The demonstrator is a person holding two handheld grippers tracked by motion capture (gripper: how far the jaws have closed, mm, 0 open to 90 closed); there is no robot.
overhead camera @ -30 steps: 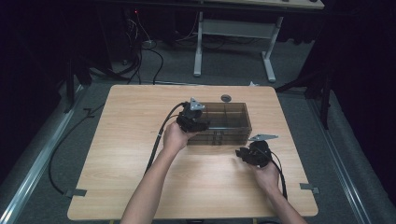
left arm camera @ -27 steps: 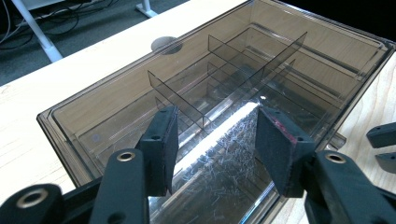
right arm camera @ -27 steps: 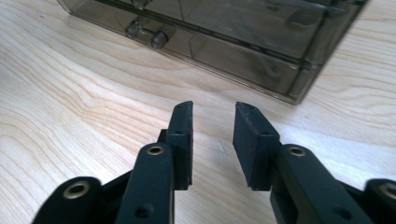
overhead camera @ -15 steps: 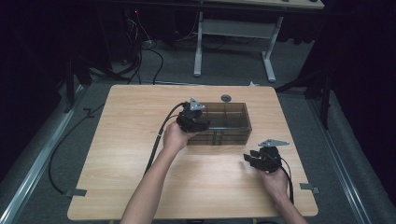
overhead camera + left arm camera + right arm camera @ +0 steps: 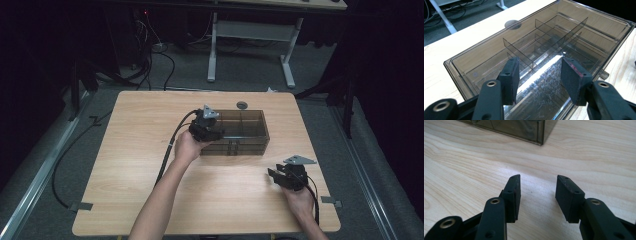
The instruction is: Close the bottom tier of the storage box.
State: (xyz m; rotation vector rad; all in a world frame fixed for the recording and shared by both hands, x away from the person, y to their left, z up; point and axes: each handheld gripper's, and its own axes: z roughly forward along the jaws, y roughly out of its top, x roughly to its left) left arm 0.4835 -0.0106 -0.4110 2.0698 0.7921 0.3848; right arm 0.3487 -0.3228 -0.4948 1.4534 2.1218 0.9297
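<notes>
Smoked-plastic organiser box (image 5: 240, 134) sits on the far half of the wooden table (image 5: 130, 170), right of centre, its long side running across the table. Nearest the person, the right gripper (image 5: 272, 175) is held low over the near right part of the table, well apart from the box and nearer than it. In the right gripper view its 2 black jaws stand apart with bare wood between them; they have just been opening, and nothing lies between the pads (image 5: 514, 195). A near corner of the box (image 5: 534, 131) shows beyond them at the top of that view.

Farther off, the left gripper (image 5: 218, 134) is at the box's left end, the person's left hand (image 5: 187, 147) behind it. In the left gripper view its jaws stand apart, hovering over the open top of the box (image 5: 461, 75), and the pads (image 5: 571, 80) press on nothing. Thin clear dividers (image 5: 524, 53) split the inside into several compartments; the floor of the near part is scratched and catches a bright streak of light.

Just beyond the box's far wall, a small dark round disc (image 5: 242, 105) lies in the tabletop.
</notes>
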